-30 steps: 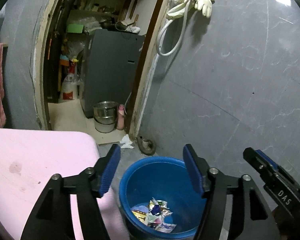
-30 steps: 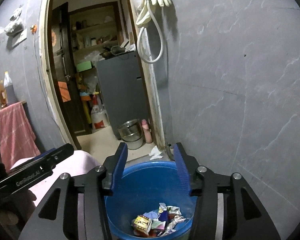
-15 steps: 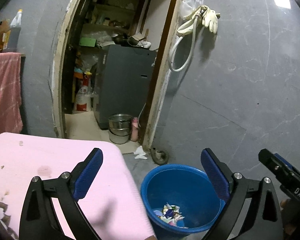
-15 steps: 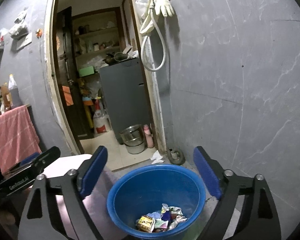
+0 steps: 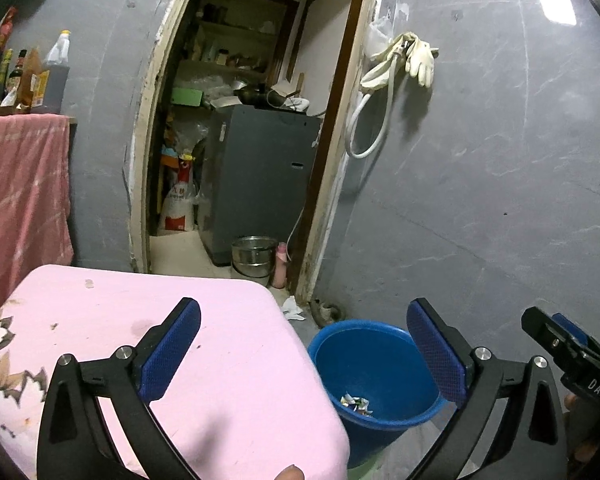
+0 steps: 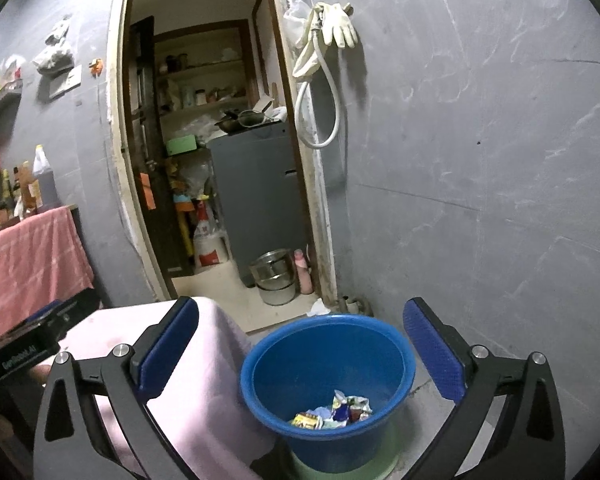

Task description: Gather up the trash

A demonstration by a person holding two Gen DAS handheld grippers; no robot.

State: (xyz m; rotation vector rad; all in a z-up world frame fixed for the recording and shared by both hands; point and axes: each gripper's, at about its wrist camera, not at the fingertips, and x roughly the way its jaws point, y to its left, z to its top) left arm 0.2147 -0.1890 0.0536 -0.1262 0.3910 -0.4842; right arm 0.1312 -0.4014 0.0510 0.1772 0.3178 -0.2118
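Now both claws, left (image 5: 303, 349) and right (image 6: 301, 347), are opening wide and empty, drawn back from the bucket (image 6: 327, 388); the trash (image 6: 332, 414) lies inside it, so that drop looks done.

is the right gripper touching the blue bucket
Apart. The right wrist view shows the right gripper with jaws opening, empty, blue bucket farther off, clear of both fingers.
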